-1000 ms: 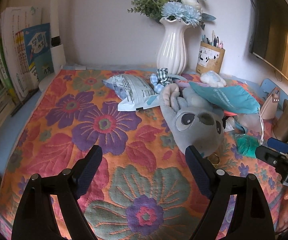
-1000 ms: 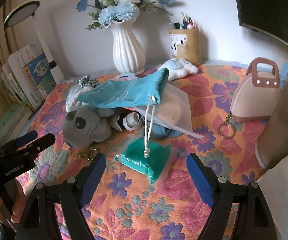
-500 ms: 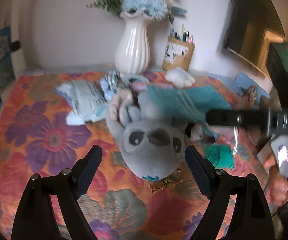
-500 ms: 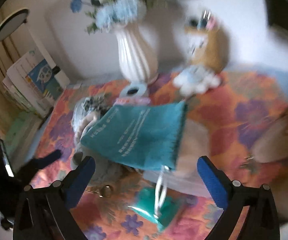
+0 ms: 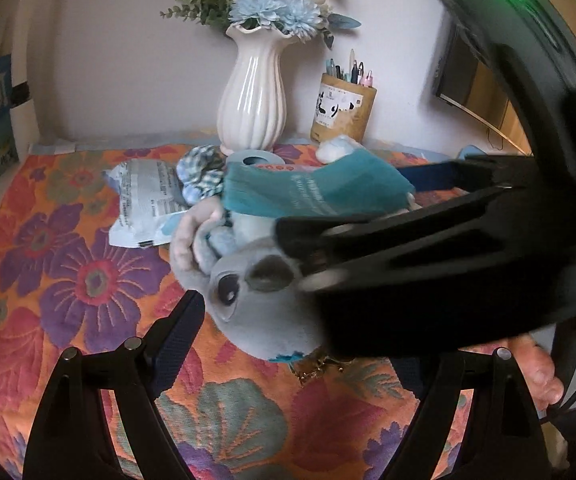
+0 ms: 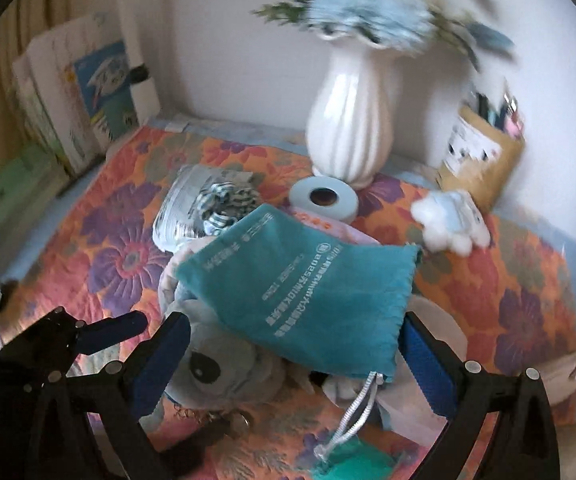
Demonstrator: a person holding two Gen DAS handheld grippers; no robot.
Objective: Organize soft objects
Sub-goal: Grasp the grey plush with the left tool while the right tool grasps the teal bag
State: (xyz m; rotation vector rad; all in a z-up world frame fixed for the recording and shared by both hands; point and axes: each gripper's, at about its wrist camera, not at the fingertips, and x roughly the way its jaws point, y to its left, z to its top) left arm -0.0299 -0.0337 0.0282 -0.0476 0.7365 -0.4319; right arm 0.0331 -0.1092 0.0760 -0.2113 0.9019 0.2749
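A grey plush toy (image 5: 255,304) lies on the floral cloth (image 5: 67,280), partly under a teal drawstring pouch (image 5: 312,196). My left gripper (image 5: 288,344) is open, its fingers astride the toy's head. My right gripper (image 6: 288,356) is open, with the pouch (image 6: 308,292) and the toy (image 6: 215,376) between its fingers. The right gripper's body (image 5: 448,272) crosses the left wrist view and hides the toy's right side. A checked scrunchie (image 6: 227,204) and a white-blue plush paw (image 6: 452,228) lie further back.
A white vase (image 5: 253,92) with blue flowers stands at the back, a pen holder (image 5: 344,112) to its right. A tape roll (image 6: 324,200) and a printed packet (image 5: 143,204) lie near the vase. Books (image 6: 67,112) lean at the left. A green packet (image 6: 352,460) lies near.
Both grippers have moved in toward the plush toy and pouch. The right gripper has swung in over the toy, now filling the right of the left wrist view. Both stay open.
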